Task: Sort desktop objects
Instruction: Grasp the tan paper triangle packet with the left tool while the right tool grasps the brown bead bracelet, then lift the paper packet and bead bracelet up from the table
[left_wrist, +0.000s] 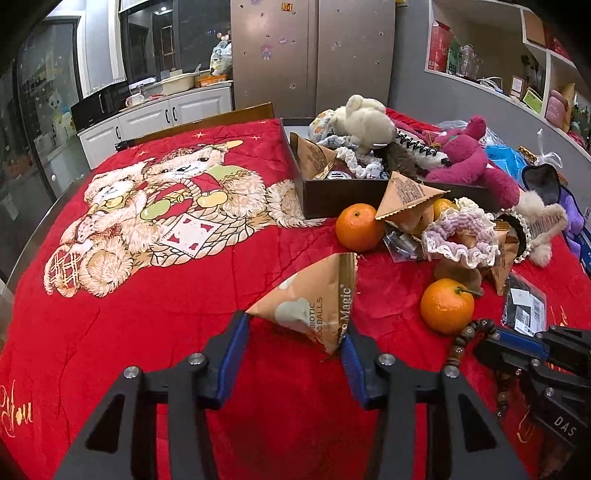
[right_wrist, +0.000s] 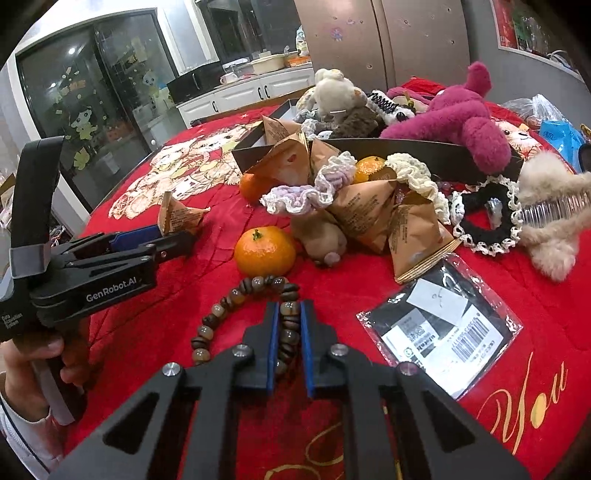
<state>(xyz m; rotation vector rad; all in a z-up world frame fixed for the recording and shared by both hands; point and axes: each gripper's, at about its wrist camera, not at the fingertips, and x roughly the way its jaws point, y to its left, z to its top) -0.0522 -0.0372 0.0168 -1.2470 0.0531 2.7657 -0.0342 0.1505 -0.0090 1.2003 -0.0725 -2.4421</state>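
While left tool (left_wrist: 293, 332) pinches snack pouch (left_wrist: 314, 302), right tool (right_wrist: 287, 325) clamps beads (right_wrist: 236, 295).

Red cloth (left_wrist: 155, 325) printed with cream teddy bears, orange mandarins (right_wrist: 265, 252), brown-banded beads (right_wrist: 236, 295), magenta plush (right_wrist: 465, 114), tan pyramid packets (left_wrist: 314, 306), blue-padded black jaws

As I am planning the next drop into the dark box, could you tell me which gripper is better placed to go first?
Left, probably: the left gripper grips a snack pouch, facing the dark box. The right gripper clamps a bead bracelet, farther away.
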